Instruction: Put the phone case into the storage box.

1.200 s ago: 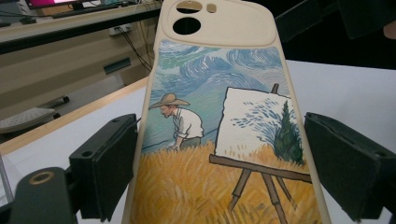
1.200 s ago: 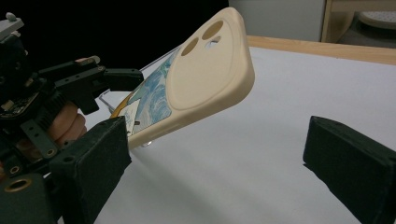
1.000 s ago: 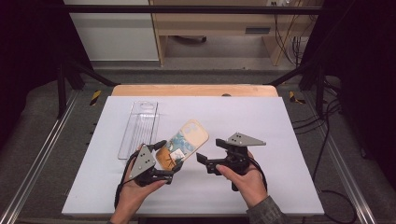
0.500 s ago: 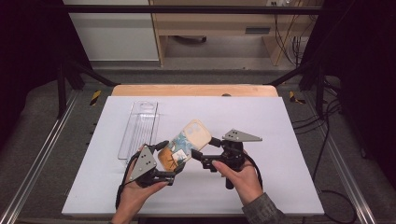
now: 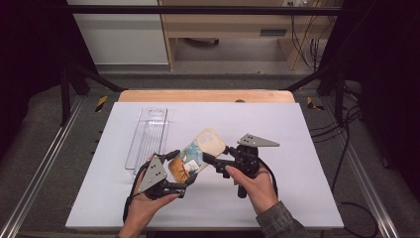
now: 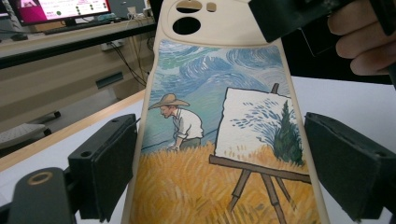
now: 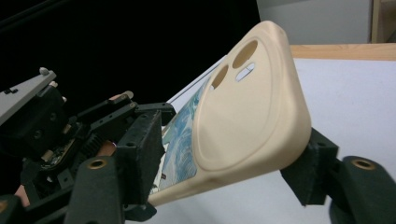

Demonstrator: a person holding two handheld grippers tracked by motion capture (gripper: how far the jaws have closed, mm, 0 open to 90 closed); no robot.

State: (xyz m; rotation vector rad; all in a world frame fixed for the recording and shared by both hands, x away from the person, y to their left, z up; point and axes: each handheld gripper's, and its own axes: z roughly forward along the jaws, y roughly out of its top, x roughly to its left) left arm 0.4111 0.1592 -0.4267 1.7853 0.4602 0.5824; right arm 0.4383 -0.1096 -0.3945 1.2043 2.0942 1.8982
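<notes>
Phone case (image 5: pixel 197 153), cream w/ painted field scene, is hanging above the white table (image 5: pixel 297 129) btwn both grippers. Left gripper (image 5: pixel 184 182) is pinching its lower end; right gripper (image 5: pixel 208 159) is clamping the camera-hole end. Clear plastic tray (image 5: pixel 147 135) is lying beside, at the left.

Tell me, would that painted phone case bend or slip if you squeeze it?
The phone case is probably bendy: it is a thin, empty shell with rounded, soft-looking edges. Its smooth, matte cream end might slip a little, so both the left gripper and the right gripper gripping it seems sensible. Likely light.
</notes>
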